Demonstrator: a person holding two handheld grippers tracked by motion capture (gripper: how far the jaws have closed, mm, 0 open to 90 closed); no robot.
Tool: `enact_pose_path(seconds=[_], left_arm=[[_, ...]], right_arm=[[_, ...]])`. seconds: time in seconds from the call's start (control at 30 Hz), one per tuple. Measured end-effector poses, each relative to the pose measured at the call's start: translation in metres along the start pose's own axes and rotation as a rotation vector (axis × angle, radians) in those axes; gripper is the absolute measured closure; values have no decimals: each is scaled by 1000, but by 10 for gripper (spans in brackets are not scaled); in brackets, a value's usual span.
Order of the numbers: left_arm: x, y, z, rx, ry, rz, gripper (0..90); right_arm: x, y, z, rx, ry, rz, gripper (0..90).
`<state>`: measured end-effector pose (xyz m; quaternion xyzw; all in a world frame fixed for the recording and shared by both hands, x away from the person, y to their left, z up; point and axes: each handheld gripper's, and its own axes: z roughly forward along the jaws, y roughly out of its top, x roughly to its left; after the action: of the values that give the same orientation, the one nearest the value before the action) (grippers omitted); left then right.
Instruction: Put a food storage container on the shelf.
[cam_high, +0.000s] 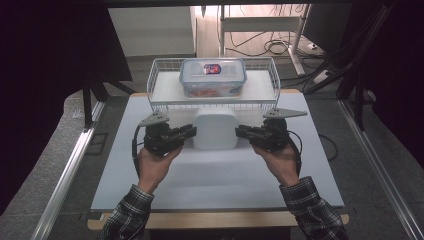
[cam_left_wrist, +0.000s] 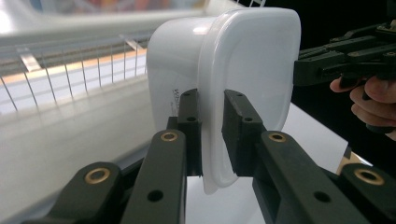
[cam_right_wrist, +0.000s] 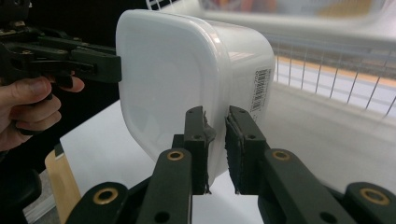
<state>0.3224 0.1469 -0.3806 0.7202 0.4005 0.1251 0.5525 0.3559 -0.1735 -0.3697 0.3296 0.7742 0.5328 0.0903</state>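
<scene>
Left claw (cam_left_wrist: 212, 135): jaws pinch the rim lip of the white plastic container (cam_left_wrist: 233, 70) on one side, one pad on each face of the lip. In the high view this claw (cam_high: 192, 131) meets the container's left edge.
Right claw (cam_right_wrist: 215, 144): jaws pinch the rim lip on the opposite side, pads pressed on the thin edge. In the high view it (cam_high: 239, 131) meets the container's right edge.
Left hand (cam_high: 152, 162): wraps the gripper body from below; plaid sleeve at the bottom of the high view; grey three-cornered plate on top of the gripper.
Right hand (cam_high: 280, 160): same hold, mirrored; black cable loops beside the wrist.
White plastic container (cam_high: 215, 128): held between the two claws, over the middle of the desk, just in front of the wire basket. Rounded square shape, translucent white. Its wide rimmed face turns toward the person. A barcode label shows on its side wall in the right gripper view. Whether it touches the desk: cannot tell.
Desk (cam_high: 210, 185): white top with a wooden front edge.
Wire basket (cam_high: 162, 82): white, at the far end of the desk, behind the held container.
Clear lidded box (cam_high: 213, 77): stands inside the basket, blue-rimmed lid, red and blue label on top, orange contents seen through the wall.
</scene>
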Motion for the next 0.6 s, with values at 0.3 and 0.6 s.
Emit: enact_pose_path(seconds=[0.3, 0.6], left_arm=[[2, 27, -1, -32, 10, 25, 777], [5, 51, -3, -58, 25, 44, 774]], right_arm=[[-1, 25, -4, -34, -16, -19, 784], [-1, 52, -7, -61, -28, -42, 785]])
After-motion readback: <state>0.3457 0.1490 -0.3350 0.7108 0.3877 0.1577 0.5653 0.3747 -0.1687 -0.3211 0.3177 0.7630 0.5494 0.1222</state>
